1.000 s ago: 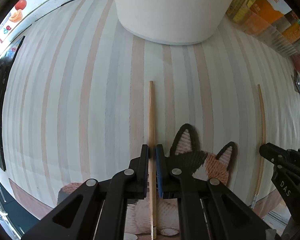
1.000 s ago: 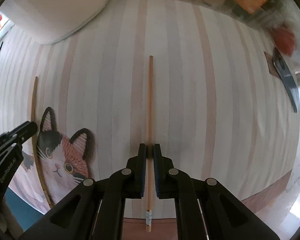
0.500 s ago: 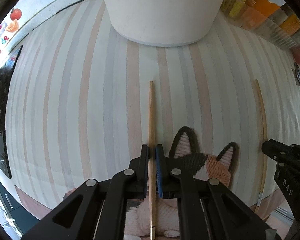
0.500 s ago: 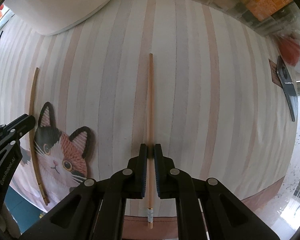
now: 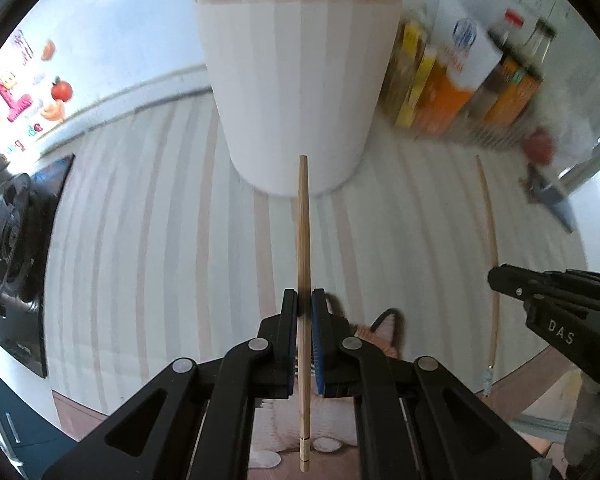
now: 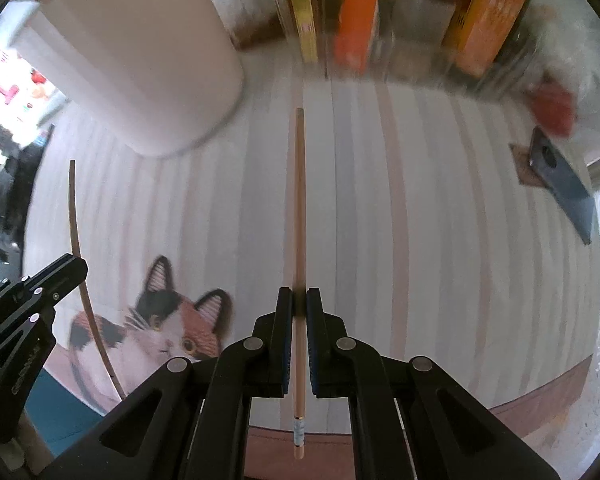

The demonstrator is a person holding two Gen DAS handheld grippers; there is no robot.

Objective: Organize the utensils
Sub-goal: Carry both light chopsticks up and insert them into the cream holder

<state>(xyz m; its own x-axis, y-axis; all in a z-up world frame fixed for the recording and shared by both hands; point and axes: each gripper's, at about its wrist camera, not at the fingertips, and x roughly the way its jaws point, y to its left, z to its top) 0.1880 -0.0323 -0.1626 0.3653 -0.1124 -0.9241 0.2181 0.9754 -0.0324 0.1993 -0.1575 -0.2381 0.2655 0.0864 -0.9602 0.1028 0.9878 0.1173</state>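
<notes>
Two wooden chopsticks are each pinched in a separate tool above a bench covered by a striped cloth (image 5: 148, 240). Left wrist view: the left tool (image 5: 305, 300) is pressed together on the left chopstick (image 5: 303, 240), which runs from the lower centre of the frame up to just in front of the white utensil holder (image 5: 296, 80) at upper centre. Stick-like ends project from the holder's top rim, too blurred to identify. The right tool (image 5: 496, 278) enters from the right edge, gripping the right chopstick (image 5: 490, 240), which appears as a thin curved line at right. Right wrist view: the right tool (image 6: 299, 300) is pressed together on the right chopstick (image 6: 299, 208), which bears a pale band near its lower end. The holder (image 6: 140, 60) lies at upper left; the left tool (image 6: 76, 266) and the left chopstick (image 6: 76, 216) appear at the left edge. A cat-shaped mat (image 6: 160, 332) lies at lower left on the cloth (image 6: 420, 220). Boxed packages (image 5: 452, 92) stand at upper right of the left view, and a dark flat object (image 6: 564, 184) lies at the right of the right view.
</notes>
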